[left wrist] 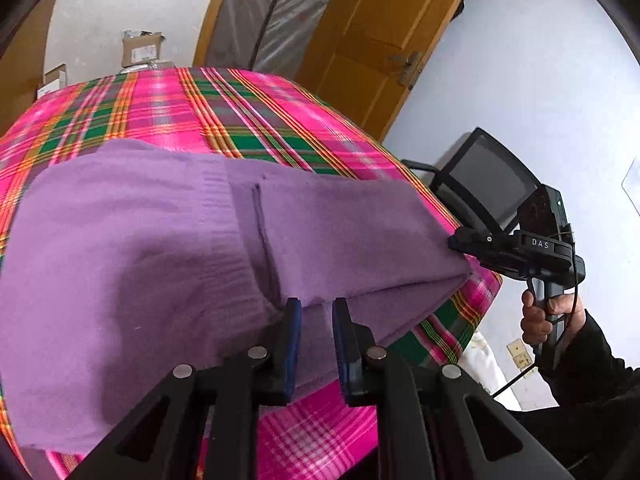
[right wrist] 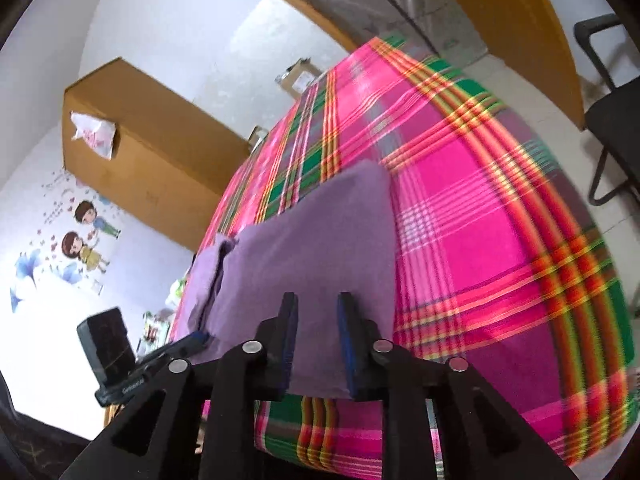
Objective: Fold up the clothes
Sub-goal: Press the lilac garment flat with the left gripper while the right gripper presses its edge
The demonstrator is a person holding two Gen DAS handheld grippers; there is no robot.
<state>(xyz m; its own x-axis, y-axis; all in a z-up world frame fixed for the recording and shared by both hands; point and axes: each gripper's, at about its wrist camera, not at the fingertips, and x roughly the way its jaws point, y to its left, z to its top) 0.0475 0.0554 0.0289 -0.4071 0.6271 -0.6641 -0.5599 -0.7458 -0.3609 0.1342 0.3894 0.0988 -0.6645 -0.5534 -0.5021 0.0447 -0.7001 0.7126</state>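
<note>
A purple knit sweater (left wrist: 160, 240) lies partly folded on a table under a pink plaid cloth (left wrist: 240, 112). My left gripper (left wrist: 316, 304) is shut on its near edge, with purple fabric filling the space between the fingers. At the right, my right gripper (left wrist: 454, 242) pinches the sweater's corner, which is lifted off the cloth. In the right wrist view the sweater (right wrist: 320, 232) runs away from my right gripper (right wrist: 316, 300), whose fingers clamp its edge. My left gripper (right wrist: 200, 338) grips the far end at lower left.
A black chair (left wrist: 488, 184) stands beside the table's right edge, also seen as the chair (right wrist: 612, 120). A person's hand (left wrist: 540, 320) holds the right gripper's handle. Small cardboard boxes (left wrist: 142, 50) sit beyond the table. A large brown box (right wrist: 140, 152) stands against the wall.
</note>
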